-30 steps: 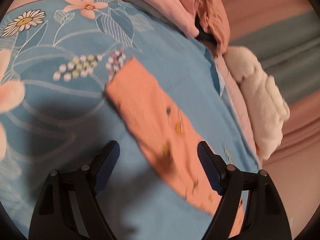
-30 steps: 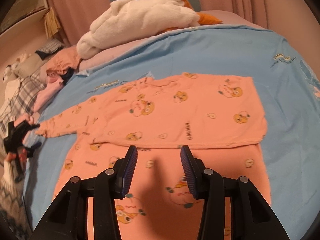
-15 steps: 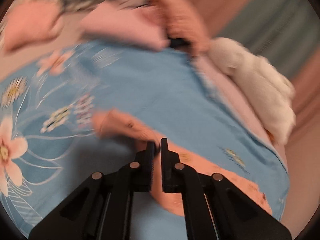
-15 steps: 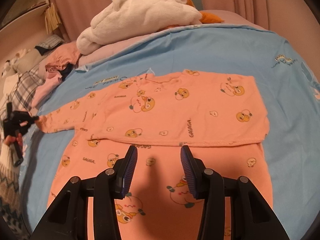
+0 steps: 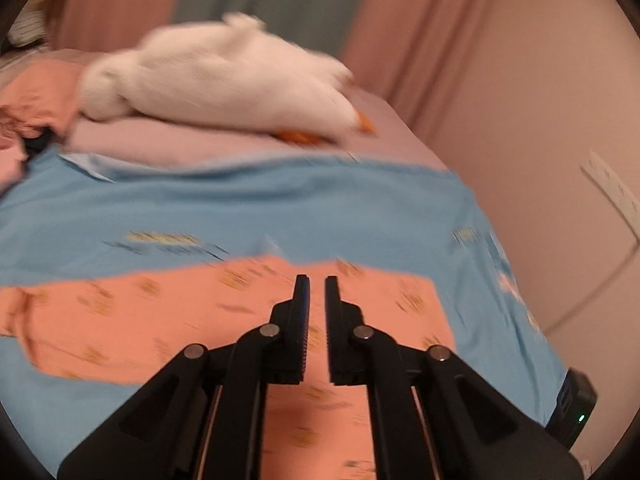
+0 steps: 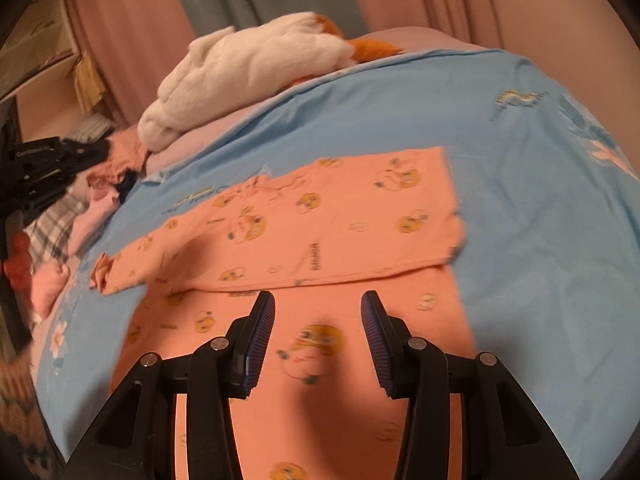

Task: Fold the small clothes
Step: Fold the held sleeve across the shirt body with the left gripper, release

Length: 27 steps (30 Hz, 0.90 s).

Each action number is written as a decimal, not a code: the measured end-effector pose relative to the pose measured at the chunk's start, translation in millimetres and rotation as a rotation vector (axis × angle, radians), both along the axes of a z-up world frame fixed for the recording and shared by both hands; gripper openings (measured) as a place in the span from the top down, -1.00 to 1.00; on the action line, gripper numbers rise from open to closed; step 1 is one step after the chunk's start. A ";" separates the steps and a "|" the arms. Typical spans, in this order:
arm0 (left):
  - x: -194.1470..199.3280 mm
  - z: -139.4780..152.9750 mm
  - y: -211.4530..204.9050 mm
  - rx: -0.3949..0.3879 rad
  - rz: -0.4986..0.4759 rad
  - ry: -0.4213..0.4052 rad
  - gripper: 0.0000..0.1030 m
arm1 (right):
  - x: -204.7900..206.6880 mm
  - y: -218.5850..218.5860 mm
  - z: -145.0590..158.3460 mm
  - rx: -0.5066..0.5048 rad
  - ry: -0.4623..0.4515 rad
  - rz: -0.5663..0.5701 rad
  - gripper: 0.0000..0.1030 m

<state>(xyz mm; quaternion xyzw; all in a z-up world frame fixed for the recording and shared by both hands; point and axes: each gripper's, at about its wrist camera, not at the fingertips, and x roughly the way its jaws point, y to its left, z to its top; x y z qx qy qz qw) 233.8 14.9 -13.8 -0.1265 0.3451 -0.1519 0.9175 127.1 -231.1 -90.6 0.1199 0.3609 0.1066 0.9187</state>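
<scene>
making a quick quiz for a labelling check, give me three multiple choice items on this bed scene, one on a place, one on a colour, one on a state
1. Where does the white plush toy lie?
A. on top of the orange garment
B. at the far end of the bed, beyond the garment
C. between a tool's jaws

2. What colour is the sheet under the orange garment?
A. blue
B. green
C. white

3. How does the right tool stand?
A. shut on the garment
B. open, with nothing between its jaws
C. shut on the plush toy

Answers:
1 B: the toy rests past the garment's far edge, with bare sheet between them.
2 A: blue fabric shows all round the garment.
3 B: its pads stand apart above the garment, gripping nothing.
</scene>
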 end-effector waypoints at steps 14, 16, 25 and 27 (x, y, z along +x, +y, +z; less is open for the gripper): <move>-50.3 -108.2 241.1 -0.353 0.602 0.237 0.00 | 6.5 -5.5 -24.2 0.053 0.095 -0.014 0.09; -63.8 -122.4 274.4 -0.406 0.684 0.254 0.00 | 10.1 4.4 -25.5 0.048 0.105 0.004 0.08; -39.9 -140.0 290.5 -0.354 0.757 0.234 0.01 | 19.4 39.9 -30.5 -0.002 0.126 0.077 0.08; -30.5 -145.1 299.6 -0.292 0.794 0.221 0.11 | 21.1 40.8 -32.1 -0.013 0.135 0.077 0.08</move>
